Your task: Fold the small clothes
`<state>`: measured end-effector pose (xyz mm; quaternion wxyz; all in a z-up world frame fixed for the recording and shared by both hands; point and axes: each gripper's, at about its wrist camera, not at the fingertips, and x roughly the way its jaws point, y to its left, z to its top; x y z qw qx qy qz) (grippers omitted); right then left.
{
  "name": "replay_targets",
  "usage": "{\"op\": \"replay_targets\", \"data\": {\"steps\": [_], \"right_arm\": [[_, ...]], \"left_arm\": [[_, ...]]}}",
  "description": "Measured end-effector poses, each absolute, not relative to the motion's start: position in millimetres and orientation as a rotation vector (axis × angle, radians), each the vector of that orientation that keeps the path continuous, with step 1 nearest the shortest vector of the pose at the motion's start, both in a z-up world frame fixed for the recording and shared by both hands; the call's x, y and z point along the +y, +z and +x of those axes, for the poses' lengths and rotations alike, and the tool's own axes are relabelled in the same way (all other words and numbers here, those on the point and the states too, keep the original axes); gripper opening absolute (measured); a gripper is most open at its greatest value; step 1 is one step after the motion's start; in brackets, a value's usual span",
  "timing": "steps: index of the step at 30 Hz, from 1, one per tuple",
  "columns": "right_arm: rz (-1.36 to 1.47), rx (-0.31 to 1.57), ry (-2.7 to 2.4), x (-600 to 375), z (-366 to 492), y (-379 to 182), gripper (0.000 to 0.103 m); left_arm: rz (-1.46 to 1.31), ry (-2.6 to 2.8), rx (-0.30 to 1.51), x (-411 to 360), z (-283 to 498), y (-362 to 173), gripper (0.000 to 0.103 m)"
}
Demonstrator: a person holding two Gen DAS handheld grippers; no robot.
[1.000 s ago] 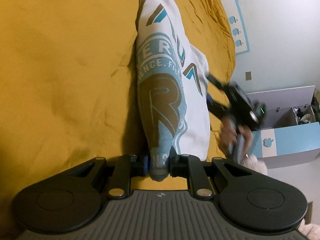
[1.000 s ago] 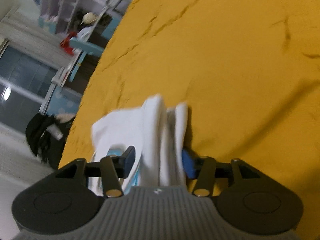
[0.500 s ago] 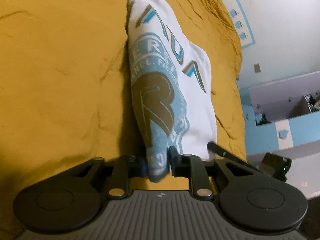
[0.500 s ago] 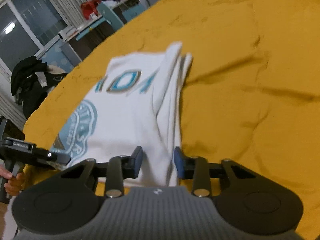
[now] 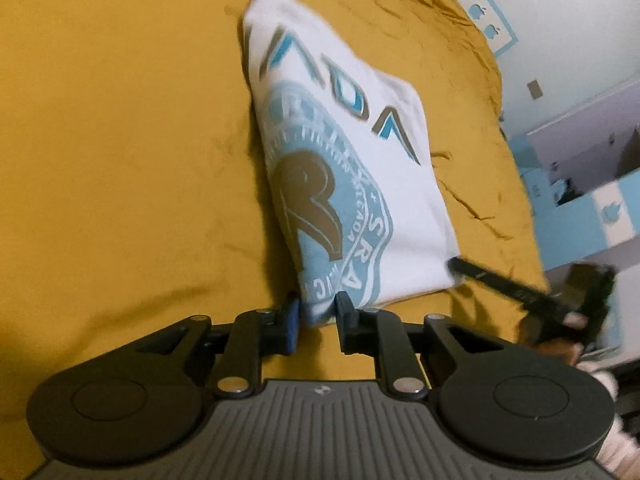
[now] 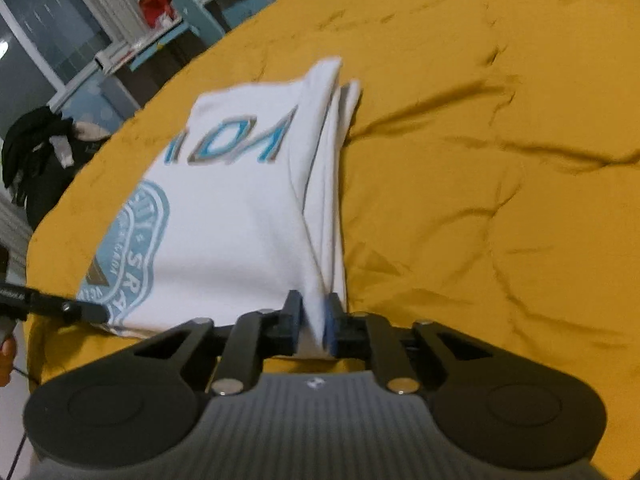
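A folded white shirt [image 5: 360, 128] with a blue and brown print lies on the yellow bedspread [image 5: 120, 160]. My left gripper [image 5: 318, 314] holds its near left corner; the jaws are easing open, and the cloth still fills the gap between the pads. That corner is lifted and the left edge stands up. In the right wrist view, my right gripper [image 6: 312, 316] grips the stacked fold along the right edge of the shirt [image 6: 240, 208]; its jaws are opening with the fold pinched between them. Each gripper also shows in the other's view: right gripper [image 5: 500, 280], left gripper [image 6: 80, 310].
The bedspread [image 6: 480, 200] is wrinkled and stretches far past the shirt. Beyond the bed's edge are a blue and white cabinet [image 5: 600, 208], shelves by a window [image 6: 180, 12] and dark clothes [image 6: 36, 148]. A hand [image 5: 560, 344] holds the right gripper.
The right gripper swept along the shirt's side to its near edge and narrowed onto the fold. The left gripper rose with its corner, lifting and tilting the shirt's left edge.
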<state>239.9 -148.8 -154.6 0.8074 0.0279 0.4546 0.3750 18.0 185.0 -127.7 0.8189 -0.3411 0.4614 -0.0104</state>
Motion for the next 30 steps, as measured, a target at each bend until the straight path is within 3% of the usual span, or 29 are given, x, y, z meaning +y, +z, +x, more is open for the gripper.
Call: {"op": "replay_targets", "data": {"steps": [5, 7, 14, 18, 22, 23, 24, 27, 30], "right_arm": [[-0.060, 0.760, 0.906, -137.9, 196.8, -107.3, 0.029], [-0.108, 0.742, 0.963, -122.3, 183.6, -104.9, 0.028], [-0.317, 0.811, 0.914, -89.1, 175.4, -152.8, 0.024], [-0.229, 0.879, 0.913, -103.3, 189.0, -164.8, 0.024], [-0.165, 0.873, 0.949, -107.8, 207.8, -144.9, 0.025], [-0.140, 0.849, 0.945, -107.4, 216.5, -136.8, 0.030], [-0.114, 0.828, 0.929, -108.5, 226.8, -128.7, 0.037], [0.003, 0.794, 0.907, -107.2, 265.0, -112.9, 0.037], [0.025, 0.813, 0.913, -94.2, 289.5, -115.0, 0.037]], "left_arm": [[-0.582, 0.025, 0.831, 173.3, 6.1, -80.7, 0.027], [-0.559, 0.004, 0.782, 161.7, 11.2, -77.0, 0.036], [-0.564, 0.004, 0.909, 139.8, 44.3, -128.3, 0.037], [-0.541, 0.007, 0.924, 137.5, 33.8, -151.1, 0.033], [-0.591, -0.016, 0.914, 148.1, 37.4, -130.6, 0.033], [-0.585, -0.030, 0.887, 153.4, 41.9, -120.9, 0.033], [-0.573, -0.036, 0.859, 160.1, 47.6, -112.0, 0.035], [-0.562, 0.021, 0.784, 194.9, 76.7, -92.3, 0.045], [-0.591, 0.122, 0.732, 242.9, 114.8, -92.4, 0.045]]}}
